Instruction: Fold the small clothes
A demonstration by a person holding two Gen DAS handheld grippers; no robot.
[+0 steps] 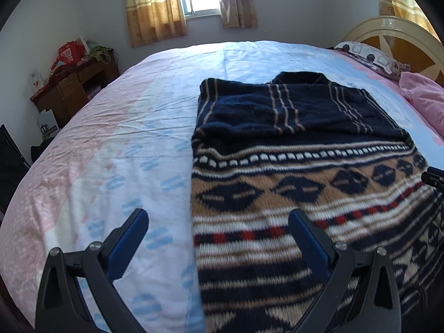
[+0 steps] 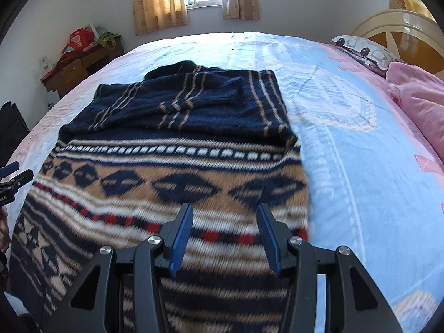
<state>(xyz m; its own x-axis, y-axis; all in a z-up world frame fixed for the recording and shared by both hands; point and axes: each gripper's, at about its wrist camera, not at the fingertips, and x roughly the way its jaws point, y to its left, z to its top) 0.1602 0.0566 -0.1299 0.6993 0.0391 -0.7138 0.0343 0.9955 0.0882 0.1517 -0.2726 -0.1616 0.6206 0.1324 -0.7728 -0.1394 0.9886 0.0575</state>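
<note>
Left gripper (image 1: 219, 223): jaws spread wide, nothing between, astride the sweater's (image 1: 299, 188) left edge, one finger over bare sheet (image 1: 111, 144), the other over wool. Broad open bedding leftward, out to a wooden desk (image 1: 75, 88) by the wall. Sweater flat on the bed, sleeves folded across a navy top; thick knit, tan diamonds, red-dotted stripes lower down. Right gripper (image 2: 224, 222): jaws partly apart, empty, above the sweater's (image 2: 177, 172) patterned half near its right edge. Beyond, smooth blue sheet (image 2: 347, 152), then pink quilt (image 2: 419, 105) and curved headboard (image 2: 388, 25).
</note>
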